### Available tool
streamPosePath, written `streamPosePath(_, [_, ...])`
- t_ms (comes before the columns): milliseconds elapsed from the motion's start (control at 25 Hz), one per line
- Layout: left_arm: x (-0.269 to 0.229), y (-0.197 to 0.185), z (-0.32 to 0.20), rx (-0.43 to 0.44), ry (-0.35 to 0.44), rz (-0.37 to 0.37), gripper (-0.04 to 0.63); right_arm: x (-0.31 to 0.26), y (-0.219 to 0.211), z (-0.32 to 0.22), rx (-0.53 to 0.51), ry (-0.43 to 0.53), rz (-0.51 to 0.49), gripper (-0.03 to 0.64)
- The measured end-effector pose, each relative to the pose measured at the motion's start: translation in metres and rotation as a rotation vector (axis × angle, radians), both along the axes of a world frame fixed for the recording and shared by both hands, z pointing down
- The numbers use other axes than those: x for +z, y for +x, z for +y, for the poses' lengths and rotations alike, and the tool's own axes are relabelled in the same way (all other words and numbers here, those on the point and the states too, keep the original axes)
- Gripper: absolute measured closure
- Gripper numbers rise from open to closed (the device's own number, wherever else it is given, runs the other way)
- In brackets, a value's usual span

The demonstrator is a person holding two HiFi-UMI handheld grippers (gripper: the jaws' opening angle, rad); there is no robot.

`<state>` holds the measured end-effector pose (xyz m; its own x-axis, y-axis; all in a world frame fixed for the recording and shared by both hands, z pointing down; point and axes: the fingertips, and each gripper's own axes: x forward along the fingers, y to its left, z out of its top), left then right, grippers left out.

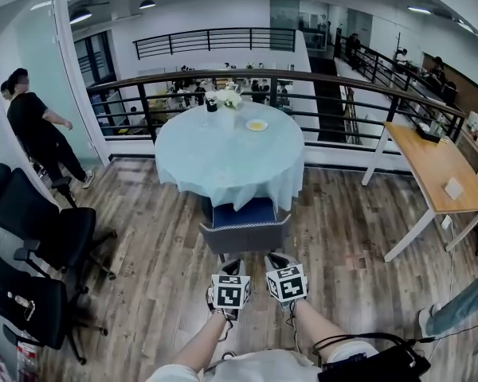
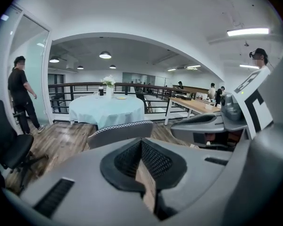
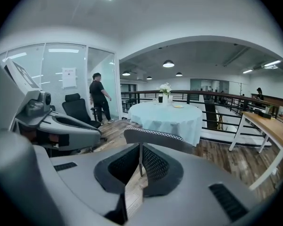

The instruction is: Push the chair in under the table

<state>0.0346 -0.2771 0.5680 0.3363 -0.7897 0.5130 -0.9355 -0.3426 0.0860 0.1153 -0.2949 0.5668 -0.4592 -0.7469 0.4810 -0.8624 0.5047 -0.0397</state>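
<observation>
— Black office chairs [image 1: 48,229] stand at the far left, and a person in black clothes [image 1: 36,130] is beside the glass wall [image 1: 32,46] behind them. What comes after that?

— In the middle of the wood-plank floor [image 1: 159,277] is the round table under a pale blue cloth [image 1: 215,161]. A vase of white flowers [image 1: 225,98] and a small plate [image 1: 256,125] stand on top of it.

— And the upholstered chair with a blue seat and grey back [image 1: 244,233]?

— It stands on the near side of the table, facing it. The front of its seat is under the hem of the cloth. The rest of the seat and the whole back stick out towards the person.

— How are the claws?

— The left gripper [image 1: 229,263] is just behind the chair's back, a little left of its middle. Its jaws are together with nothing between them. The right gripper [image 1: 276,257] is just beside it, behind the right part of the back, and its jaws are likewise together and empty. I cannot tell whether either tip touches the back.

— Anything further right?

— A long wooden desk on white legs [image 1: 430,161] stands near the right edge, well apart from the chair.
</observation>
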Motion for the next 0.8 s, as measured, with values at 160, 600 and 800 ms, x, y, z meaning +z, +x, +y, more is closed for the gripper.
streamPosePath(160, [-0.002,0.001,0.001,-0.035,-0.017,0.044,0.591,0.001,0.001,0.003,0.007,-0.007,-0.020,0.584])
streamPosePath(600, [-0.002,-0.001,-0.001,-0.048,-0.016,0.015,0.591,0.000,0.001,0.012,0.006,-0.014,0.006,0.600])
streamPosePath(800, [0.000,0.004,0.004,-0.043,-0.018,0.014,0.591,-0.001,0.003,0.017,0.016,-0.018,0.007,0.600])
